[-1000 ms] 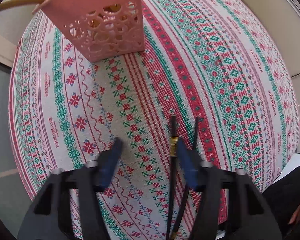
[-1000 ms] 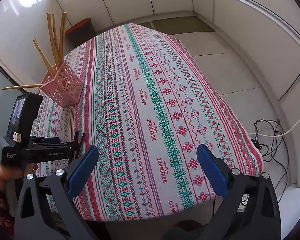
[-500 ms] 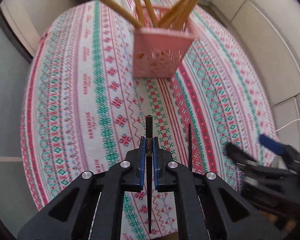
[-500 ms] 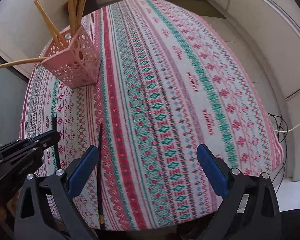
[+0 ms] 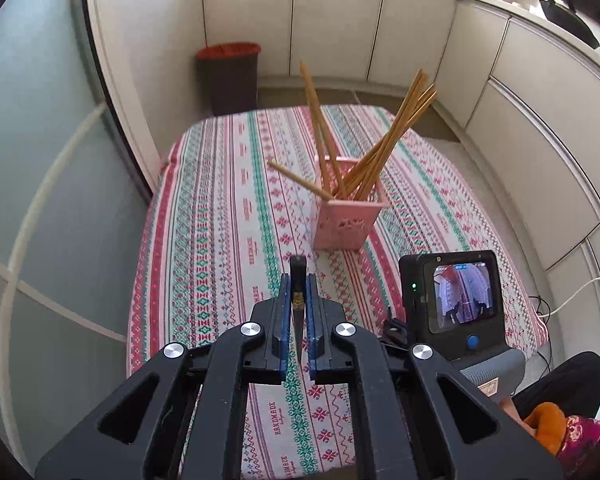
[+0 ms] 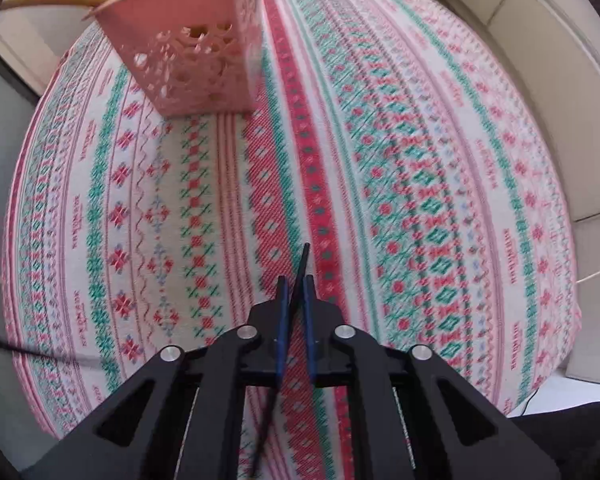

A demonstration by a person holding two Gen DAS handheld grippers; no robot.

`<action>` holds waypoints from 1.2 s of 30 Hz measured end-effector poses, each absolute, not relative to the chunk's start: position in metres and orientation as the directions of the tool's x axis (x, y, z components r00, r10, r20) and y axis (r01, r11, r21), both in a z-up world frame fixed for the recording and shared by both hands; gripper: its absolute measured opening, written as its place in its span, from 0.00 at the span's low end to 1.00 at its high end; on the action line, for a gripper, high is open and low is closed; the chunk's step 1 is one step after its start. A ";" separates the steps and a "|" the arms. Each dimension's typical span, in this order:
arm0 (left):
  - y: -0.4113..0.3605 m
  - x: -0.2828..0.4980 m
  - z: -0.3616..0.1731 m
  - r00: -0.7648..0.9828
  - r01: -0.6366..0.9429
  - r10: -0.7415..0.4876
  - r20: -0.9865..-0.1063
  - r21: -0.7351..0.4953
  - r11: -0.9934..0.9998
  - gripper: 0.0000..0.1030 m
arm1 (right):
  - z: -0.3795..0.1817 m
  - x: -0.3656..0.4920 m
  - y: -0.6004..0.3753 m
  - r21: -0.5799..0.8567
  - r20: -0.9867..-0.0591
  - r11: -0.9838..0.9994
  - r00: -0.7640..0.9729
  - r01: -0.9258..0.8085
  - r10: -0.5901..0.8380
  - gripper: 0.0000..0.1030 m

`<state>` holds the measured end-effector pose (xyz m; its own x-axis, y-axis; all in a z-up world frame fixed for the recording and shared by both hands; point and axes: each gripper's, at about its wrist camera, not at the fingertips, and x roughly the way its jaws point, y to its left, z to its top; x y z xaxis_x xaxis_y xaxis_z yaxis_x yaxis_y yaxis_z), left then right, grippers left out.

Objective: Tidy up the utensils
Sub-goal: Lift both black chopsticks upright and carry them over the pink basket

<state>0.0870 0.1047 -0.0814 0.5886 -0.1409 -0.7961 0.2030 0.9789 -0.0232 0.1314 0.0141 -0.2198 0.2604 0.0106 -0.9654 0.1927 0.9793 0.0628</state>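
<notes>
Left gripper (image 5: 299,282): jaws clamped narrow on a black chopstick (image 5: 299,270), which stands up between the blue pads with its blunt end poking just past the tips, clear of the cloth.

Right gripper (image 6: 295,286): jaws have just been closing and now pinch a second black chopstick (image 6: 303,260), slanted, tip sticking out toward the holder, close over the cloth; cannot tell whether it still touches.

Landmark is the pink holder (image 5: 345,222), perforated, upright on the striped tablecloth (image 5: 220,216). Both black sticks sit on its near side, apart from it. Inside it: a fan of wooden chopsticks (image 5: 384,148), leaning outward.

Beyond the holder, past the table's far edge: dark bin (image 5: 228,76) with red rim, against white cabinets (image 5: 340,20).
</notes>
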 end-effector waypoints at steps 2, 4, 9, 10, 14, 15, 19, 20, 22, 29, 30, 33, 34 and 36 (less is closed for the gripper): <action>0.101 0.079 -0.076 0.610 0.205 -0.135 -0.781 -0.009 0.979 0.06 | -0.219 0.127 0.004 0.131 -0.955 0.971 0.289 0.200 0.069 0.04; 0.098 0.071 -0.075 0.625 0.201 -0.122 -0.771 0.008 0.980 0.06 | -0.209 0.119 -0.012 0.221 -0.932 0.953 0.333 0.208 0.143 0.04; 0.091 0.059 -0.064 0.649 0.192 -0.090 -0.755 0.048 0.980 0.06 | -0.152 0.093 -0.049 0.318 -0.856 0.933 0.474 0.168 0.206 0.04; 0.090 0.056 -0.061 0.657 0.190 -0.086 -0.749 0.054 0.980 0.06 | -0.137 0.085 -0.056 0.330 -0.837 0.932 0.504 0.151 0.215 0.04; 0.082 0.048 -0.047 0.675 0.204 -0.104 -0.730 0.049 0.978 0.06 | -0.079 0.063 -0.077 0.342 -0.770 0.936 0.596 0.082 0.229 0.04; 0.079 0.048 -0.044 0.678 0.215 -0.118 -0.726 0.042 0.976 0.06 | -0.066 0.056 -0.081 0.338 -0.752 0.939 0.618 0.065 0.228 0.04; 0.068 0.052 -0.021 0.685 0.265 -0.191 -0.703 -0.004 0.964 0.06 | -0.014 0.042 -0.102 0.342 -0.693 0.940 0.679 0.012 0.243 0.04; 0.065 0.054 -0.013 0.688 0.280 -0.211 -0.695 -0.014 0.960 0.06 | -0.003 0.040 -0.106 0.341 -0.680 0.940 0.691 0.002 0.245 0.04; 0.058 0.060 0.001 0.691 0.306 -0.241 -0.682 -0.026 0.952 0.06 | 0.022 0.040 -0.114 0.338 -0.654 0.941 0.714 -0.018 0.248 0.04; 0.035 0.096 0.041 0.721 0.341 -0.275 -0.637 -0.019 0.940 0.06 | 0.078 0.054 -0.147 0.384 -0.579 0.923 0.773 -0.023 0.260 0.05; 0.033 0.101 0.044 0.727 0.340 -0.273 -0.630 -0.015 0.940 0.06 | 0.082 0.057 -0.151 0.387 -0.570 0.922 0.781 -0.020 0.256 0.04; 0.026 0.118 0.051 0.740 0.335 -0.265 -0.618 -0.003 0.942 0.06 | 0.083 0.064 -0.160 0.399 -0.559 0.917 0.789 -0.014 0.255 0.04; 0.025 0.125 0.052 0.743 0.331 -0.261 -0.616 -0.001 0.944 0.06 | 0.083 0.068 -0.162 0.401 -0.560 0.916 0.789 -0.010 0.254 0.05; 0.023 0.141 0.046 0.744 0.317 -0.248 -0.620 0.001 0.948 0.06 | 0.079 0.076 -0.162 0.408 -0.565 0.913 0.783 -0.007 0.258 0.05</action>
